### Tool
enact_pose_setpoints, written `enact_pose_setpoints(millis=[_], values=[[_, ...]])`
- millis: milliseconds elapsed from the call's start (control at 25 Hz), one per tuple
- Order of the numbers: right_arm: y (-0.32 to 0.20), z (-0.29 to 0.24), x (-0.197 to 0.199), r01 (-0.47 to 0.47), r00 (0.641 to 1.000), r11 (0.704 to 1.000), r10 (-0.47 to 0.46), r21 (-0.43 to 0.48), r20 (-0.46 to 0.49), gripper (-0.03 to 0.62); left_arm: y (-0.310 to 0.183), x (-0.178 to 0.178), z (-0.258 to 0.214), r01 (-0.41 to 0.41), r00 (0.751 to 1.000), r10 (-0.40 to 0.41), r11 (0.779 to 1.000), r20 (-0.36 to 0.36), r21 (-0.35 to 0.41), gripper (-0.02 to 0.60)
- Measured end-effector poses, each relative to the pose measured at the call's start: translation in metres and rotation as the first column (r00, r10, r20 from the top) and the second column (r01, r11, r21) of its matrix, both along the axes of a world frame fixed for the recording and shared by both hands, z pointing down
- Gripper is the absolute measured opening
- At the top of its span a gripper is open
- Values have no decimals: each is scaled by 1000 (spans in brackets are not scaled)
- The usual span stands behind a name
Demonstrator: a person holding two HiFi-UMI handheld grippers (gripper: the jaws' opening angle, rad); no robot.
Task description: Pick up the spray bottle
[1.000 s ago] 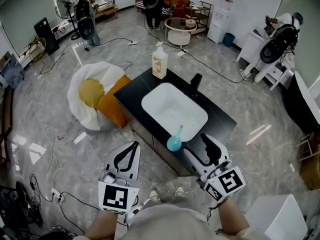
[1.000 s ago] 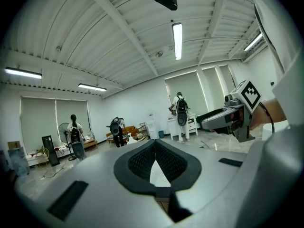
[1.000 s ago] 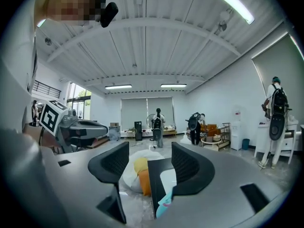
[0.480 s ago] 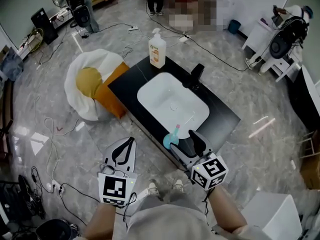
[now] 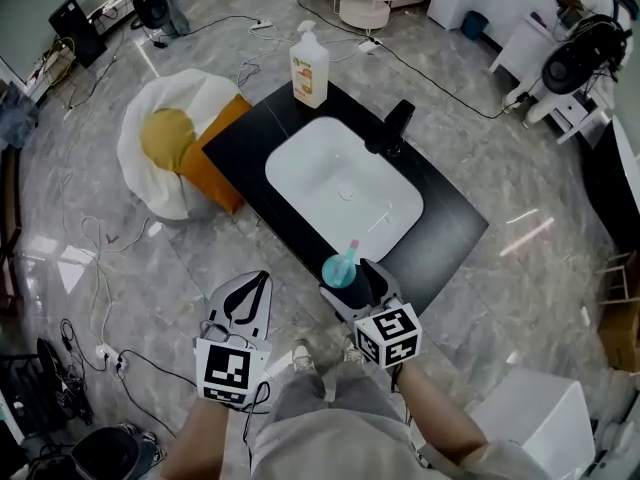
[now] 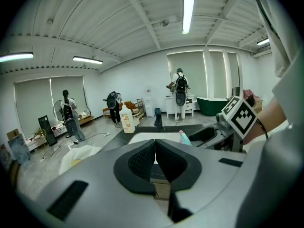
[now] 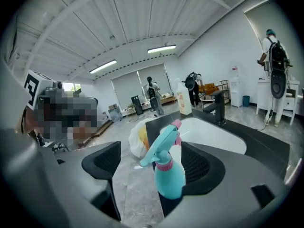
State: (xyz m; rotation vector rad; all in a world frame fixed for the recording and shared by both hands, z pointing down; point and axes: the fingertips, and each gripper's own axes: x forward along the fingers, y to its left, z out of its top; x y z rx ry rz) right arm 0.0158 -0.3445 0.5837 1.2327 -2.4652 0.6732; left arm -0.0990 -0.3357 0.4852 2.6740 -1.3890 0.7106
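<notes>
**A:** How far along are we with the spray bottle (image 5: 343, 266)?

**B:** It isn't lifted yet. It stands upright on the near edge of the black counter (image 5: 452, 236), just beside the sink (image 5: 335, 183). Our right tongs (image 7: 151, 167) have just been opening and stand wide apart with the bottle between them, closer to the right-hand pad. As far as we can see, neither pad presses on it.

**A:** What's left?

**B:** We'd say close on the body, then lift.

**A:** And our left tongs (image 6: 155, 163)?

**B:** Together, with nothing in them, over the floor beside the counter.

**A:** Anything in our way?

**B:** We judge not. The tap (image 5: 395, 128) and soap bottle (image 5: 309, 68) stand well apart at the far side, and the cushion heap (image 5: 170, 158) lies on the floor to the left
</notes>
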Motion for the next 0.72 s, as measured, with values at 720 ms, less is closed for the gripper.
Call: enact_pose_setpoints(millis=[720], values=[[-20,64,1,-31,957,995,56,92,-283,265,7,-9,58,-5,999,11,992,43,-130,20]])
